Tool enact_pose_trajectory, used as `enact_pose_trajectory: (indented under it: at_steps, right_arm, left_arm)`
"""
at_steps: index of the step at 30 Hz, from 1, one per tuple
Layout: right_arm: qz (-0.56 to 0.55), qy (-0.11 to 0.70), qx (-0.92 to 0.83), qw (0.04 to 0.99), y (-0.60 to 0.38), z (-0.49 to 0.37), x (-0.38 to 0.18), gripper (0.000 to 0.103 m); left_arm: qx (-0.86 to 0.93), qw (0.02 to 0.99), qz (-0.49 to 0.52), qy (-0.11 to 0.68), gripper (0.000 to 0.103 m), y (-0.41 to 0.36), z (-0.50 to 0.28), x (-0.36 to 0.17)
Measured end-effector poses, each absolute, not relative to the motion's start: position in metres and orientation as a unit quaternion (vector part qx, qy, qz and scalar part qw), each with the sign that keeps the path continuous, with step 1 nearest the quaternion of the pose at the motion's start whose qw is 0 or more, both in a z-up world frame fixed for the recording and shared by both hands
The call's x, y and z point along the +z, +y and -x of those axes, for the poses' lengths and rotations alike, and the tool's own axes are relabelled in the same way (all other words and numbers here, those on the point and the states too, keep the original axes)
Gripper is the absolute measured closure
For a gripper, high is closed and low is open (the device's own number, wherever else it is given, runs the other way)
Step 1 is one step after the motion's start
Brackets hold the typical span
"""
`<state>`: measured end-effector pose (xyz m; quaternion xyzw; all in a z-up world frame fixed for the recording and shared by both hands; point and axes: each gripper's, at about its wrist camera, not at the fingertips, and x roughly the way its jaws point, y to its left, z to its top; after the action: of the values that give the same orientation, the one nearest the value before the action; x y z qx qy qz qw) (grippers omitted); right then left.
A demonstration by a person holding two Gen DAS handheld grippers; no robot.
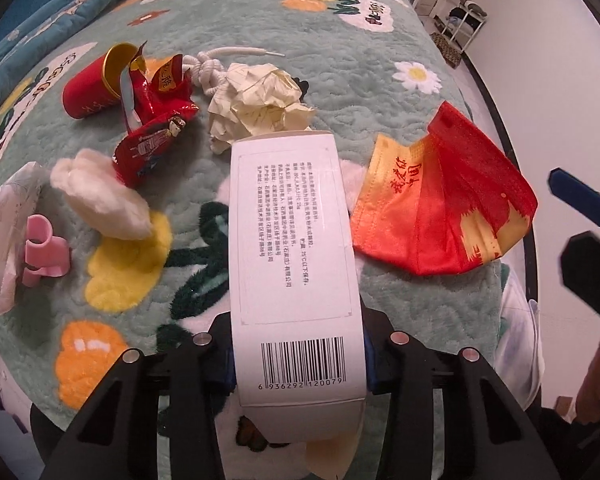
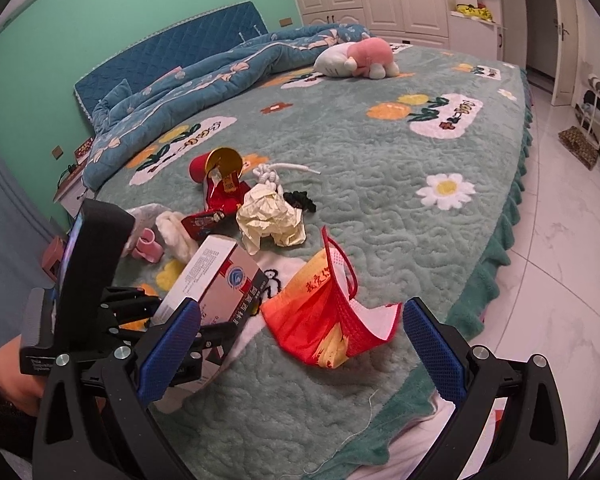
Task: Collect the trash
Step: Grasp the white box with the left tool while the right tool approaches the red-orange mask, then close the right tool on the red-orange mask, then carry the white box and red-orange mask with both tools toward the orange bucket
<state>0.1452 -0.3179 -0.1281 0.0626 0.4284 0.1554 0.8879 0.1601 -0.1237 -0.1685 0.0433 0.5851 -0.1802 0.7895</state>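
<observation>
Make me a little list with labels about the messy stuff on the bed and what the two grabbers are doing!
place: bed with green flowery blanket
left gripper: shut on the white box, lifted above the blanket
right gripper: open, empty, just in front of the face mask
face mask: red and orange, on the blanket near the bed edge
crumpled paper: cream ball, mid-pile
red cup: on its side
snack wrapper: red, beside the cup
cotton wad: white
toy: plush, far side
</observation>
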Motion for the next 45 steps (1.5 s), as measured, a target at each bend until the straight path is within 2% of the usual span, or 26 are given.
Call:
enact_pose_trajectory:
  at_steps: [4,9,11,13,18,20,21,23,25,30,45]
  right_arm:
    - [-0.06,0.439,0.164,0.881,-0.317,-0.149,-0.138,0.011]
    - [-0.066,0.456,0.152,0.874,-0.324,-0.157,-0.155,0.013]
    - [-0.063,0.466,0.151,0.87,-0.327,-0.16,-0.162,0.026]
    - [-0.072,0.483,0.15,0.86,-0.331,-0.165,-0.173,0.034]
    - [-0.099,0.508,0.142,0.844,-0.339,-0.171,-0.194,0.041]
    - [-0.083,0.511,0.134,0.845,-0.336,-0.173,-0.198,0.054]
    - [-0.073,0.512,0.132,0.846,-0.335,-0.173,-0.2,0.056]
    - [-0.055,0.512,0.133,0.847,-0.333,-0.175,-0.202,0.077]
    - [-0.036,0.514,0.138,0.846,-0.329,-0.176,-0.207,0.09]
    - [-0.031,0.502,0.145,0.852,-0.328,-0.172,-0.202,0.096]
    - [-0.075,0.418,0.155,0.892,-0.324,-0.12,-0.123,0.097]
  left_arm:
    - [-0.18,0.791,-0.041,0.583,0.059,-0.121,-0.159,-0.166]
    - [-0.18,0.794,-0.042,0.579,0.059,-0.119,-0.157,-0.161]
    - [-0.184,0.792,-0.038,0.58,0.059,-0.118,-0.158,-0.16]
    - [-0.182,0.794,-0.041,0.579,0.059,-0.118,-0.158,-0.16]
    - [-0.182,0.792,-0.038,0.581,0.059,-0.118,-0.161,-0.162]
    - [-0.182,0.79,-0.037,0.585,0.059,-0.119,-0.162,-0.164]
    - [-0.181,0.789,-0.038,0.586,0.059,-0.119,-0.163,-0.166]
    - [-0.181,0.788,-0.038,0.587,0.059,-0.119,-0.164,-0.167]
    - [-0.182,0.788,-0.04,0.586,0.059,-0.121,-0.165,-0.169]
    - [-0.186,0.792,-0.038,0.581,0.059,-0.12,-0.162,-0.166]
    - [-0.201,0.829,-0.052,0.52,0.059,-0.115,-0.126,-0.112]
